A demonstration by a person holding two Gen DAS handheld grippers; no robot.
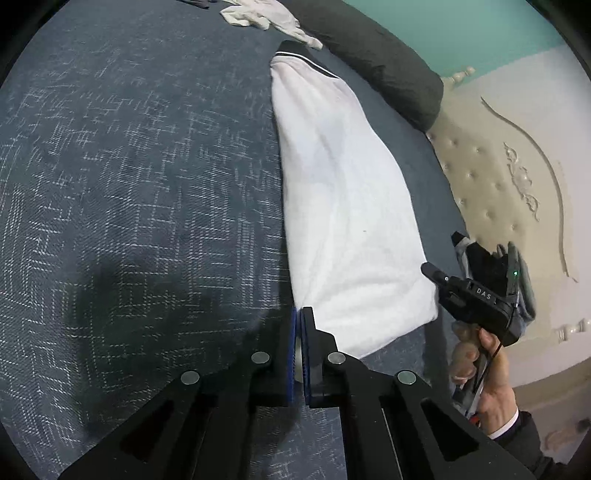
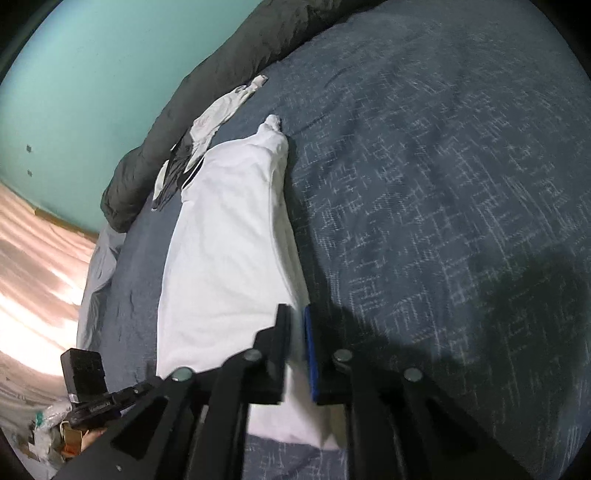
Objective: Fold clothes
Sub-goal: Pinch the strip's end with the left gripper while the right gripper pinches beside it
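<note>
Left gripper (image 1: 298,314) pinching white shirt (image 1: 343,206) corner; right gripper (image 2: 295,317) clamping its edge

A dark blue bedspread (image 1: 147,184) with pale crosshatch covers the bed. A dark grey bolster (image 1: 373,62) lies along its far edge, below a teal wall (image 2: 92,92). Right stands what looks like a cream tufted headboard (image 1: 491,192).

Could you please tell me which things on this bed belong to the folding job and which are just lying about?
In the job: white garment, left gripper, right gripper.
Lying about: crumpled white cloth, dark bolster, headboard.
</note>
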